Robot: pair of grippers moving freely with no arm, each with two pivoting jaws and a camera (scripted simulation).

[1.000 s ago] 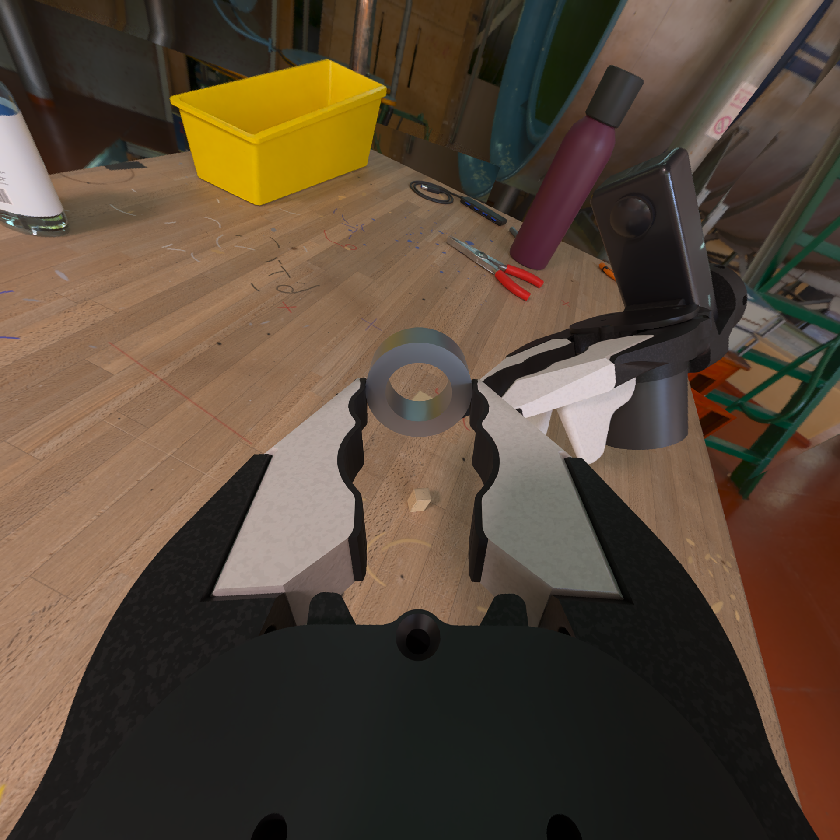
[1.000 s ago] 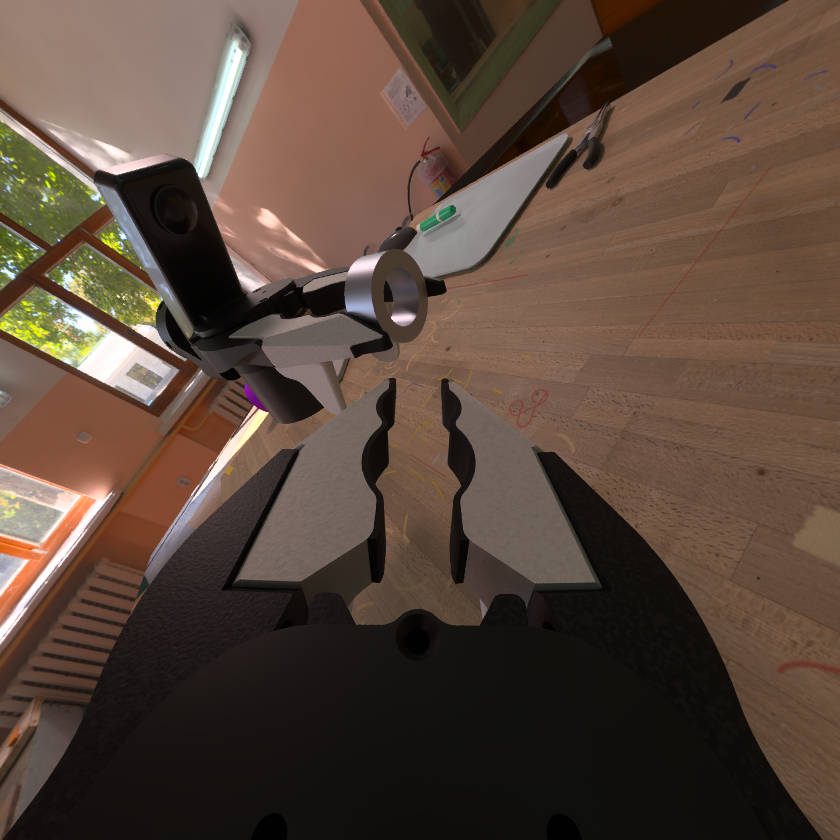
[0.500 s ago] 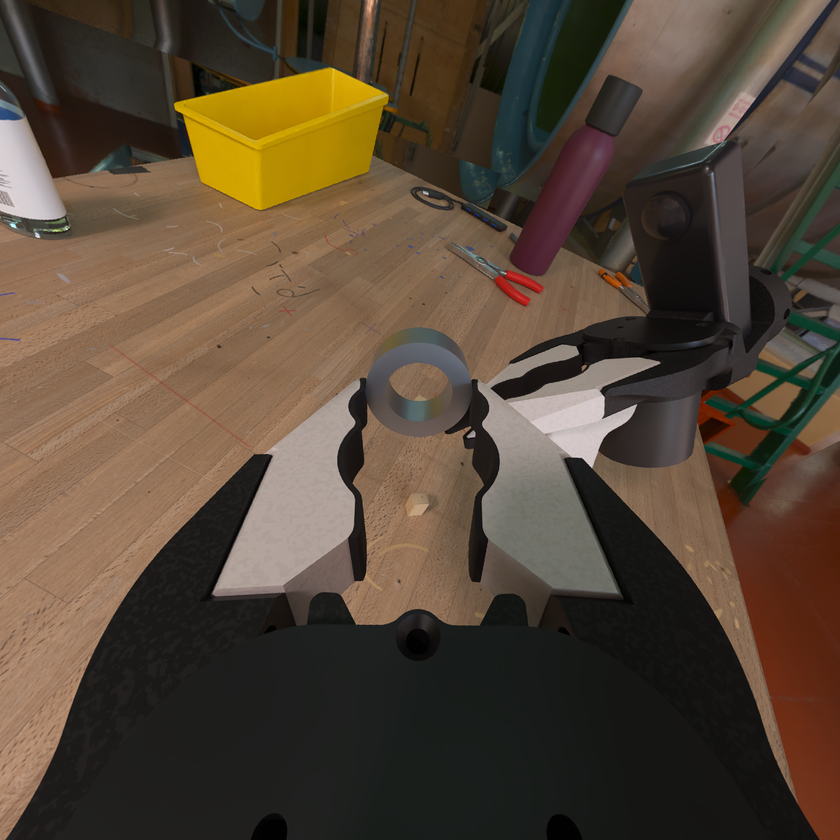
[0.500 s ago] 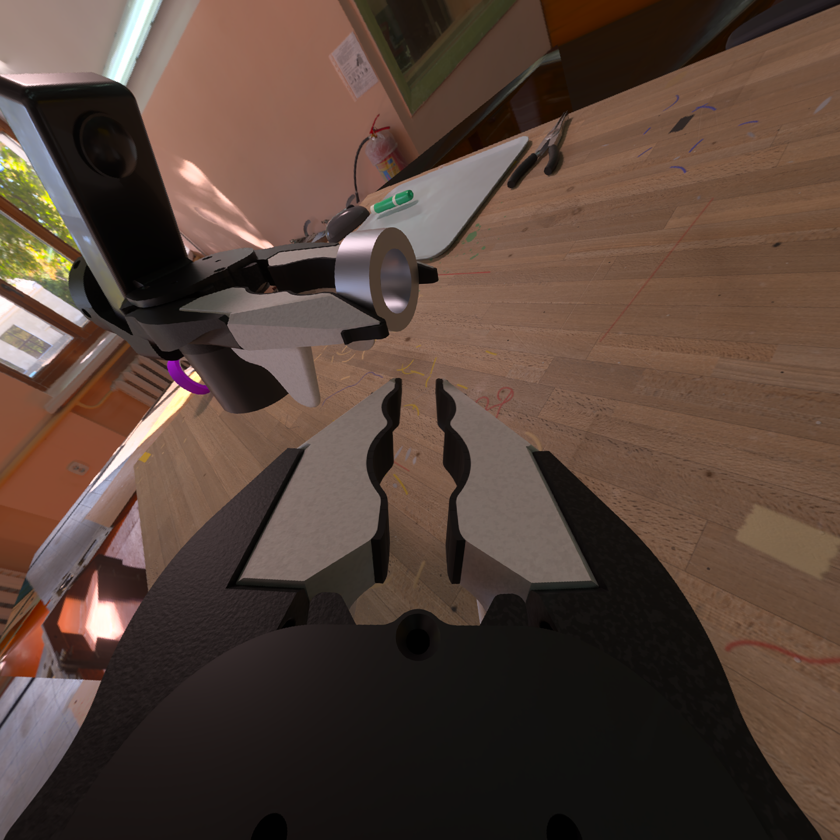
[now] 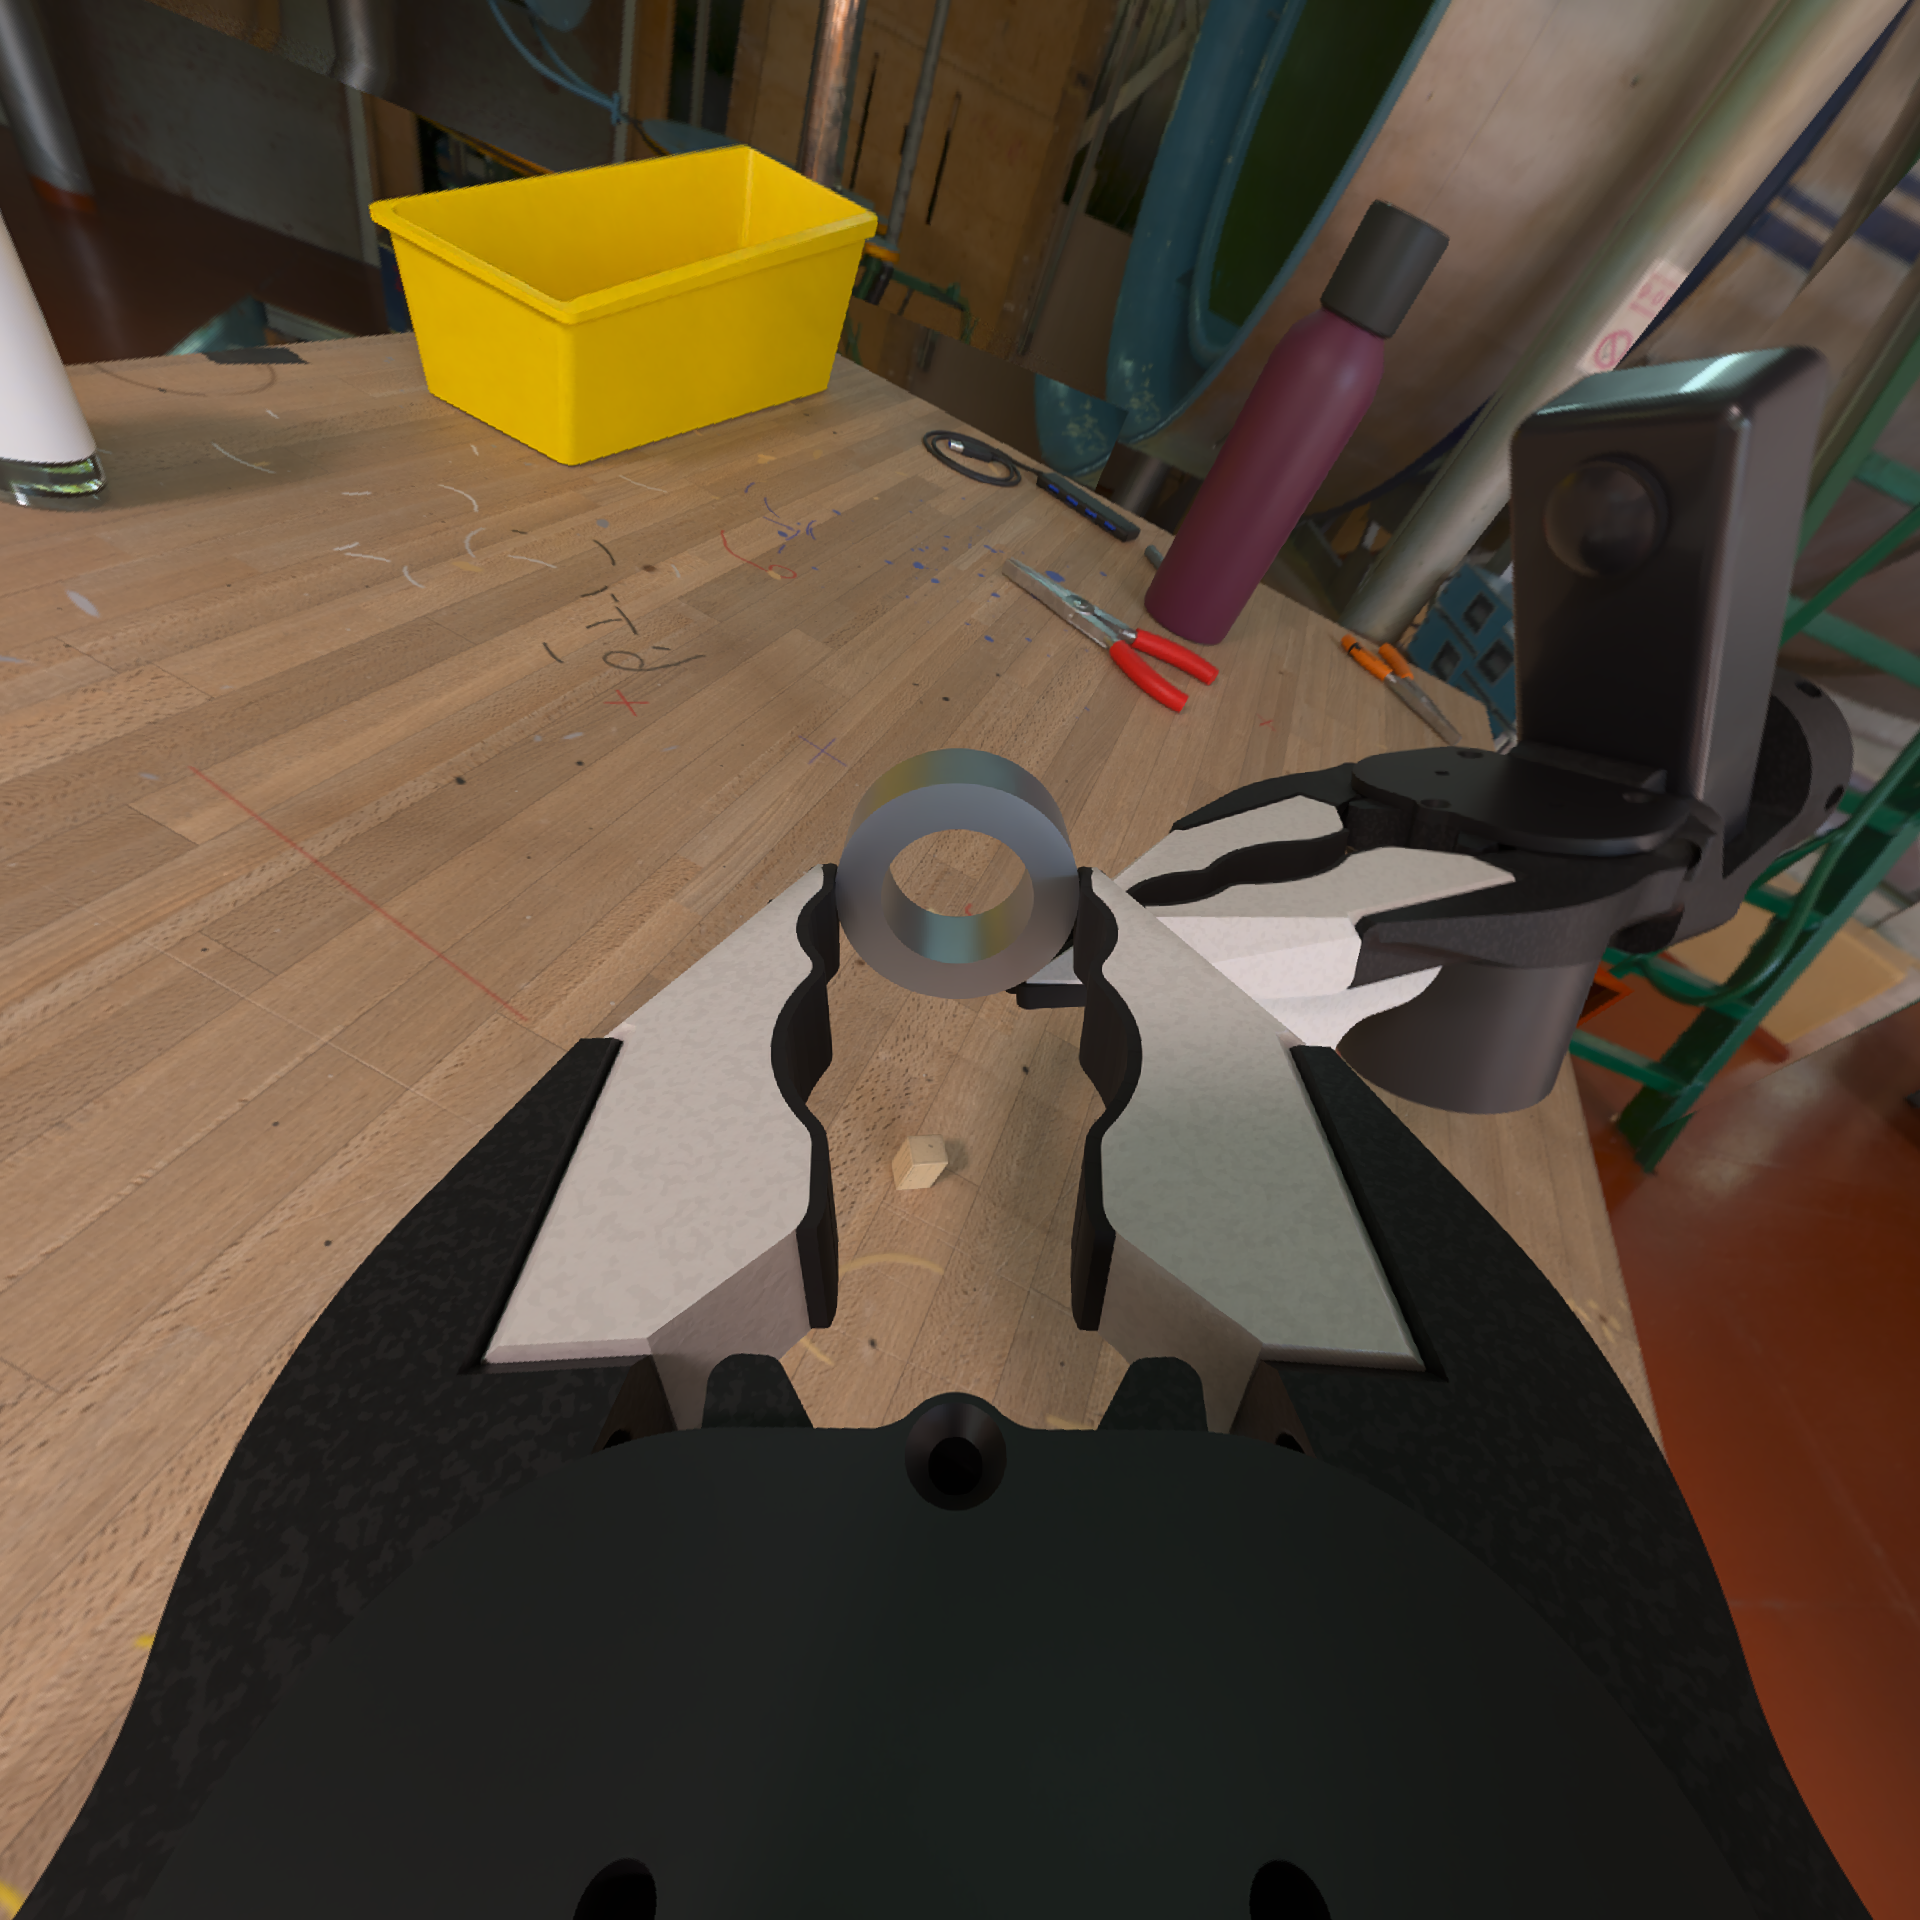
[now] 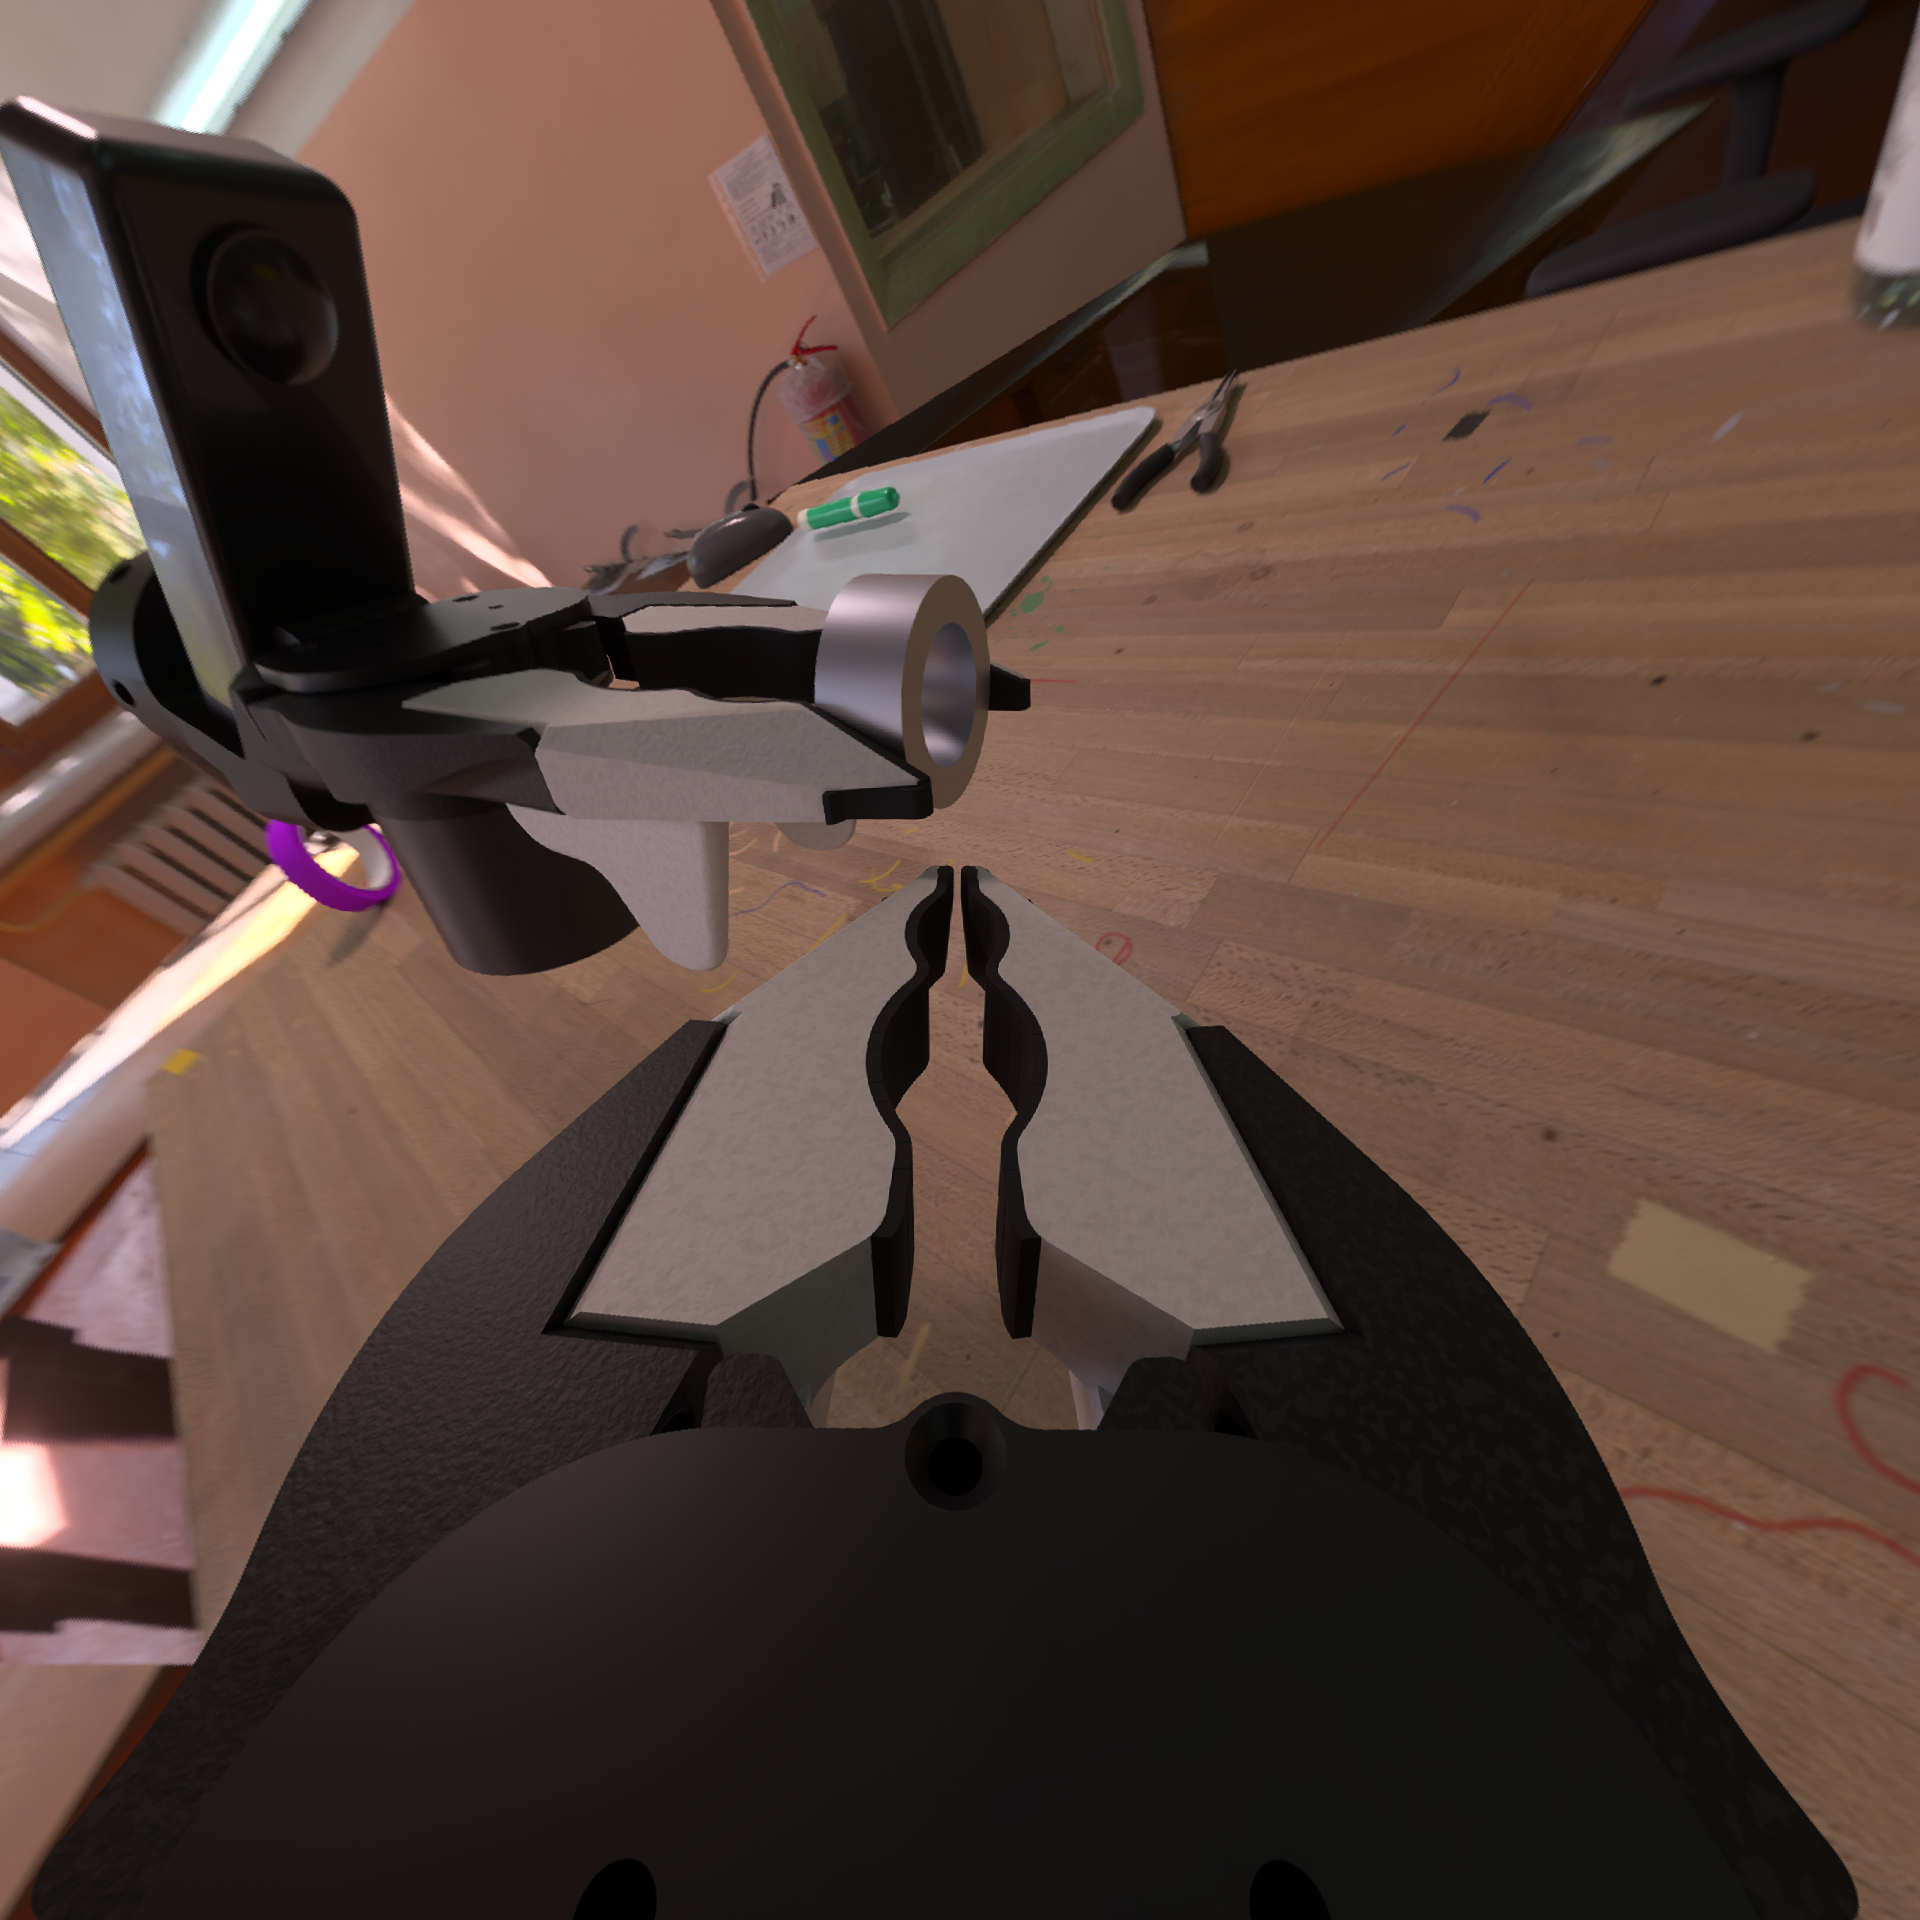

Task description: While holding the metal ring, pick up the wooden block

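**Ring gripped aloft, block lying on the bench beneath it**

In the left wrist view, the left gripper [image 5: 954,914] is clamping the thick grey metal ring [image 5: 954,875] between its fingertips, the ring's hole facing the camera, above the scratched wooden workbench [image 5: 312,831]. The small pale wooden block [image 5: 920,1161] is lying on the bench below and between the two fingers, touching neither. Far ahead and to the left of the claw, a yellow plastic bin [image 5: 634,301] is standing; ahead to the right, red-handled pliers [image 5: 1117,636] are lying beside a maroon bottle with a dark cap [image 5: 1278,457]. Just right of the claw, the right gripper [image 5: 1153,894] is hovering, its tips near the ring.

In the right wrist view, the right gripper [image 6: 956,883] is showing its fingers nearly closed, only a thin slit between the tips, holding nothing. Above and left of it, the left gripper [image 6: 935,727] is carrying the ring [image 6: 904,681]. The block is not showing here.
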